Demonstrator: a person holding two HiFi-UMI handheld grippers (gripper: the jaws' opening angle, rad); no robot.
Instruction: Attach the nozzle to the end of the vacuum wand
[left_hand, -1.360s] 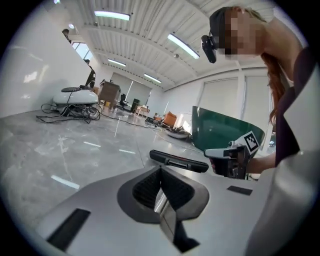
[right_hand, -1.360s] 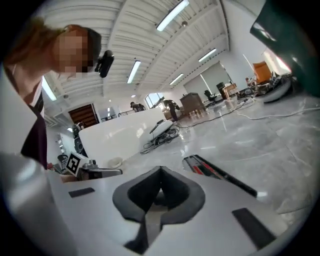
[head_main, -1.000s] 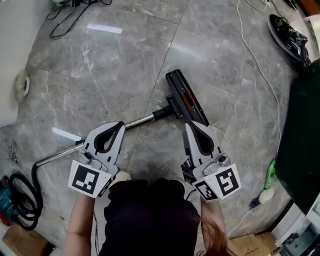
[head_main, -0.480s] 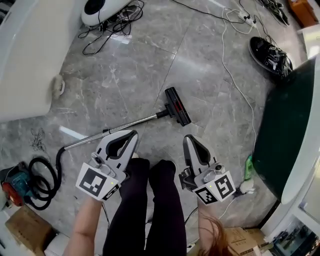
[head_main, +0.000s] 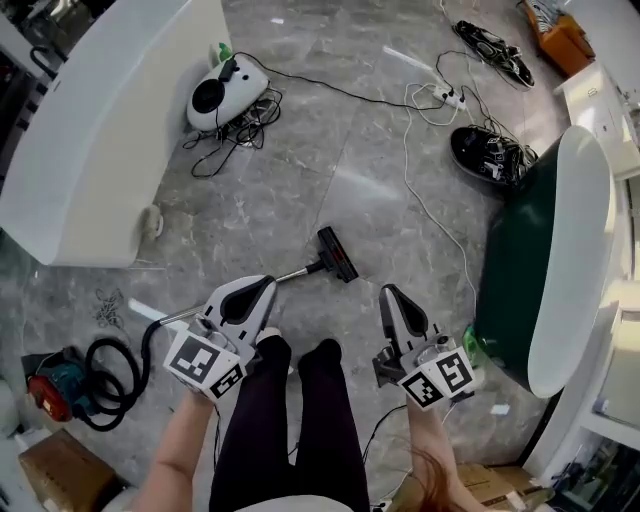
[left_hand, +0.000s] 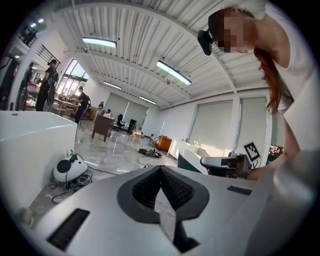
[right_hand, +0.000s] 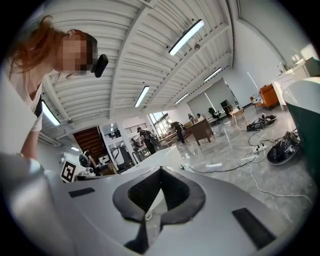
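In the head view the black floor nozzle (head_main: 337, 254) lies on the grey marble floor, joined to the silver wand (head_main: 290, 275) that runs down-left to a black hose (head_main: 118, 372). My left gripper (head_main: 264, 287) is shut and empty, held high above the wand. To the right my right gripper (head_main: 388, 296) is shut and empty too, well above the floor. In the left gripper view the left gripper (left_hand: 161, 169) has its jaws closed tip to tip and looks out level across the room. The right gripper (right_hand: 160, 171) shows the same in its own view.
A white counter (head_main: 90, 150) stands at left with a white appliance (head_main: 222, 95) and cables beside it. A green-and-white tub (head_main: 545, 260) is at right. A white cord (head_main: 425, 215) crosses the floor. A teal vacuum body (head_main: 55, 385) and a cardboard box (head_main: 55, 470) sit lower left.
Both grippers and the head camera have risen far above the floor. The nozzle and wand now look much smaller and stay on the floor. Both jaws remain shut.
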